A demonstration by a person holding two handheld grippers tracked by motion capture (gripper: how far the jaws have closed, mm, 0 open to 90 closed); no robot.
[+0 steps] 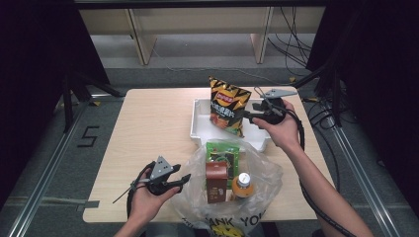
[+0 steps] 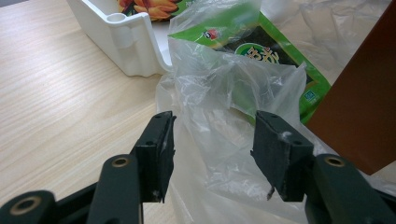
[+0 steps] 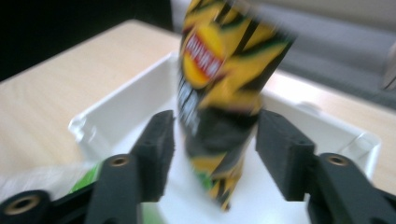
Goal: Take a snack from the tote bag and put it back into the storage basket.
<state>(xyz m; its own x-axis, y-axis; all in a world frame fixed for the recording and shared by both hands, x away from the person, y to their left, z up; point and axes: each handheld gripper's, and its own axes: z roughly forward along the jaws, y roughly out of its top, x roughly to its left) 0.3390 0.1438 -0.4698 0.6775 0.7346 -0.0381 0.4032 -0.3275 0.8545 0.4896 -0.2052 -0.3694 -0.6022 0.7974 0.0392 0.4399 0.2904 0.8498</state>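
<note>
At the near edge of the pale wood table [image 1: 148, 123], a clear plastic bag [image 1: 257, 177] lies open, holding a brown carton [image 1: 216, 183], an orange-capped bottle [image 1: 242, 185] and a green packet [image 1: 223, 152]. The left gripper [image 1: 182, 180] sits just beside the bag; its jaws stand apart with crumpled bag film between them, pads not pressing. Beyond, a white tray [image 1: 198, 123] rests mid-table. In it stands the chip bag [image 1: 228, 106]: yellow and black, red logo near the top, glossy. Long axis roughly upright, top edge leaning slightly away toward the far side. The right gripper [image 1: 247, 115] is at the bag's right flank, jaws apart either side of its lower half, no squeeze visible. Farther off: grey floor, wooden shelving legs, loose cables.
</note>
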